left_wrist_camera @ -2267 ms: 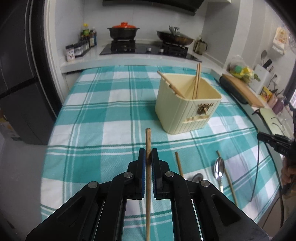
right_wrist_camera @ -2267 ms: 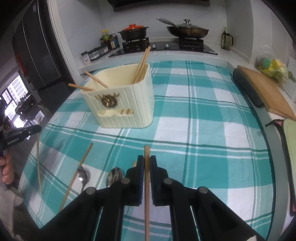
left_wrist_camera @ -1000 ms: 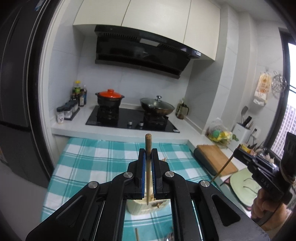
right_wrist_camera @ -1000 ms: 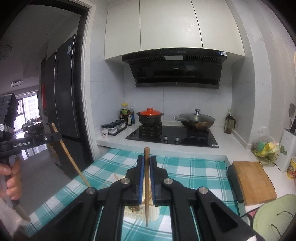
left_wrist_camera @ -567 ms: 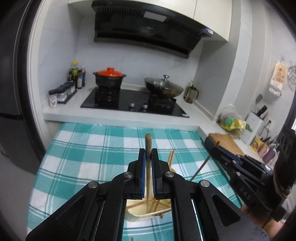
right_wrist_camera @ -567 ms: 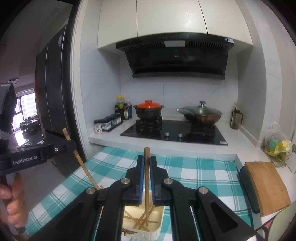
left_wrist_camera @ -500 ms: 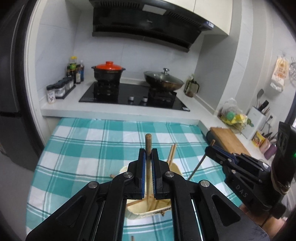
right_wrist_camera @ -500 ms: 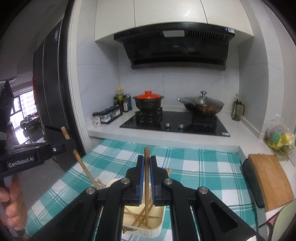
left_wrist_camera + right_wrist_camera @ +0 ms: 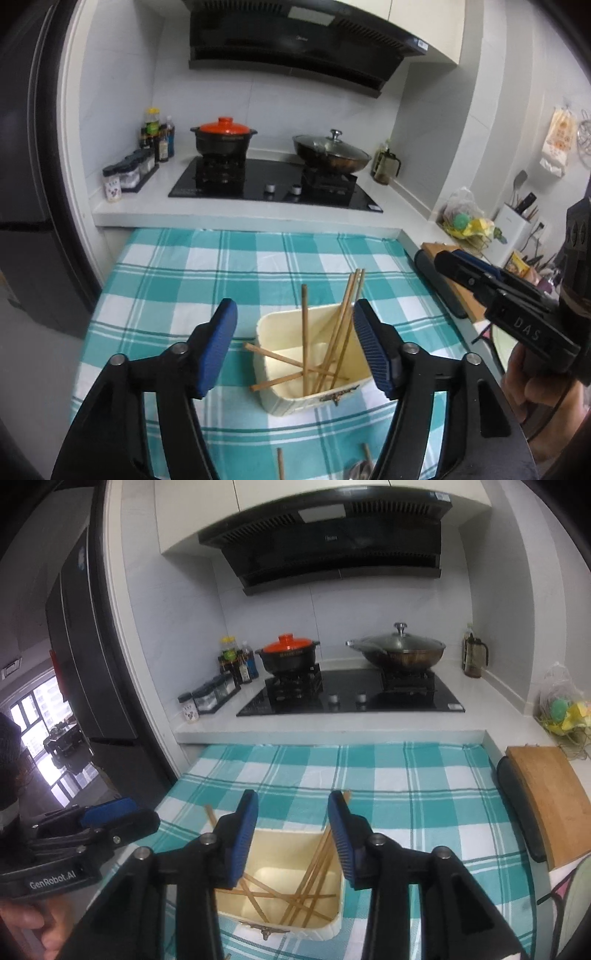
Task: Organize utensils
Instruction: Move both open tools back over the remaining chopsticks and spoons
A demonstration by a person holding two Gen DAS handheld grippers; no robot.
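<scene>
A cream utensil box (image 9: 280,400) stands on the teal checked tablecloth (image 9: 184,280) and holds several wooden chopsticks (image 9: 304,332). My left gripper (image 9: 295,347) is open and empty above the box. My right gripper (image 9: 291,834) is open and empty above the same box (image 9: 332,919), whose chopsticks (image 9: 314,867) lean and cross inside. The right gripper also shows at the right of the left wrist view (image 9: 491,291); the left one shows at the left of the right wrist view (image 9: 92,827). More utensils (image 9: 279,461) lie on the cloth at the front edge.
A black hob (image 9: 273,184) with a red-lidded pot (image 9: 223,138) and a lidded wok (image 9: 330,151) is at the back. Spice jars (image 9: 129,171) stand at the back left. A wooden cutting board (image 9: 546,801) lies to the right. A dark fridge (image 9: 88,657) is at the left.
Both grippers were shut on a chopstick each above the box. Both have opened and the chopsticks now stand in the box.
</scene>
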